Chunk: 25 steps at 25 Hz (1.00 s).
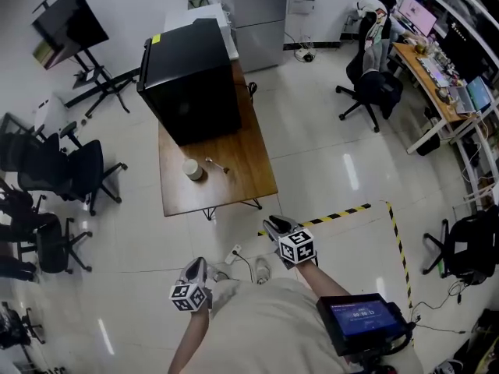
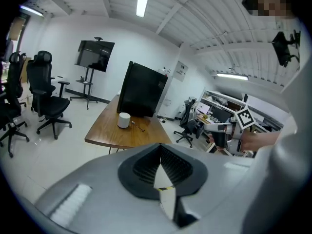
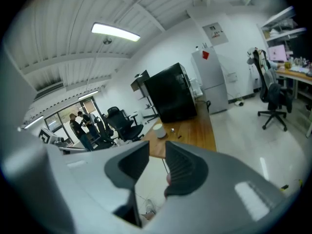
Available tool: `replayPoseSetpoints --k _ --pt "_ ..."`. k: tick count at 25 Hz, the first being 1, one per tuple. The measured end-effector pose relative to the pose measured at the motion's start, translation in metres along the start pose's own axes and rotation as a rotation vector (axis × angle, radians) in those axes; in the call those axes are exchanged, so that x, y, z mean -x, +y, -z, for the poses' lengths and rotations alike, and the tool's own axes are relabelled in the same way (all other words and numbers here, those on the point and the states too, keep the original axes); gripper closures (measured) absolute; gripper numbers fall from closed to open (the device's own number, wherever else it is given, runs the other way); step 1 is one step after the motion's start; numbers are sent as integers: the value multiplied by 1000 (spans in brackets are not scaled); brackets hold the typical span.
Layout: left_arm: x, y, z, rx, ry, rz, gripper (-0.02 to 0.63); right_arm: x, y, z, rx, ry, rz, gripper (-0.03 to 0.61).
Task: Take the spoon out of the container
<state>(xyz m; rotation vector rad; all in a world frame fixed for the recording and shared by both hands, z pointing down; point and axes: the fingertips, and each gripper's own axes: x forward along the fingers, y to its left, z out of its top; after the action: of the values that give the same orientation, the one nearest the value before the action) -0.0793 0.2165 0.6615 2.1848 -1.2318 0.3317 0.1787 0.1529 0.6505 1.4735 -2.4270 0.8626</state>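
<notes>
A white cylindrical container point(image 1: 192, 169) stands near the front of a wooden table point(image 1: 245, 179). A small spoon point(image 1: 217, 165) lies on the tabletop just right of it, outside the container. Both also show far off in the left gripper view, container point(image 2: 124, 120) and spoon point(image 2: 141, 127), and in the right gripper view, container point(image 3: 158, 130) and spoon point(image 3: 171, 129). My left gripper point(image 1: 198, 263) hangs near my body, well short of the table, jaws shut and empty point(image 2: 160, 152). My right gripper point(image 1: 274, 226) is likewise short of the table, jaws open with nothing between them point(image 3: 157, 152).
A large black cabinet point(image 1: 191, 80) fills the back half of the table. Black office chairs point(image 1: 66, 174) stand to the left, a monitor stand point(image 1: 69, 22) beyond. Yellow-black floor tape point(image 1: 343, 213) runs right of me. A desk with screens point(image 1: 437, 68) lines the right wall.
</notes>
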Motion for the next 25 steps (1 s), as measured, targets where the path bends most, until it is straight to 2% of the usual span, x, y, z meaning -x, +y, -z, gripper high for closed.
replayPoseSetpoints --k 6,11,15,18,22,25 --pt "8 1 -7 -17 -2 -23 608 4 17 -1 -4 -32 -8 474" --pt "10 3 -18 -36 -4 -22 608 0 47 1 -6 -48 -76 474" --pt "2 4 -32 -34 -12 -11 609 -7 54 -17 -9 -77 -115 472" --pt "-1 -3 -24 -43 28 20 609 -11 56 -21 -6 -85 -86 472" --pt "0 -10 1 -108 101 103 607 -22 72 -8 1 -57 -61 474" --pt "-3 -3 -5 -132 115 133 607 -31 78 -6 1 -51 -41 474"
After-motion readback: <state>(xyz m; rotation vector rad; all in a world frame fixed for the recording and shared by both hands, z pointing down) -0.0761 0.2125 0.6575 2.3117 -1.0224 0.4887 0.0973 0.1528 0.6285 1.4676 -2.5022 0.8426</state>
